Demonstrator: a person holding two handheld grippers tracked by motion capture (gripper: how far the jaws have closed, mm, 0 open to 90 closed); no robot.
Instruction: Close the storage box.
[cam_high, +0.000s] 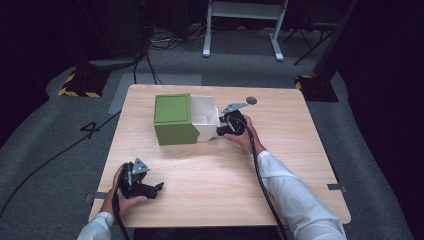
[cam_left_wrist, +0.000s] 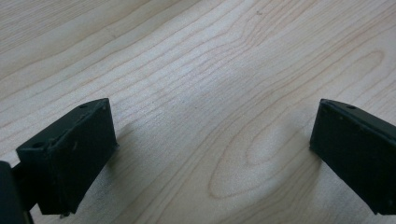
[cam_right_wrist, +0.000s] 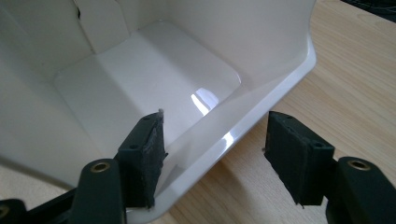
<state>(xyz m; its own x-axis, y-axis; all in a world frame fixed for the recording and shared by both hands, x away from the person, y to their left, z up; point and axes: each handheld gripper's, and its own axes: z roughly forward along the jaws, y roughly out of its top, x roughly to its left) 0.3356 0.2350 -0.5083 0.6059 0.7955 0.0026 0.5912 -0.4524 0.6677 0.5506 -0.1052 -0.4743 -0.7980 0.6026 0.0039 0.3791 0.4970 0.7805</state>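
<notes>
High view shows a green box (cam_high: 173, 120) on a light wooden desk (cam_high: 220, 175). The box sits near the far edge of the desk, a bit toward the far left corner. A white tray (cam_high: 206, 118) sticks out of the box's right side, like a drawer pulled partway open. The tray looks bare inside.

The right gripper (cam_high: 223, 129) is at the open end of the white tray. In the right gripper view, its two black jaws are spread apart, and the tray's rounded white rim (cam_right_wrist: 261, 100) runs between them. One jaw is inside the tray, over its shiny floor. The other jaw is outside, over the wood. I cannot tell if either jaw touches the rim. The person's right hand (cam_high: 245, 136) holds this gripper, and a white sleeve (cam_high: 295, 197) runs back to the near edge of the desk. A black cable (cam_high: 260, 175) trails along the arm.

The left gripper (cam_high: 159, 187) is well apart from the box, near the near left corner of the desk. The left hand (cam_high: 122, 197) holds it low over the wood. In the left gripper view, its jaws are spread wide with bare wood between them.

A small dark round spot (cam_high: 251, 100) sits near the far edge of the desk, just behind the right gripper.
</notes>
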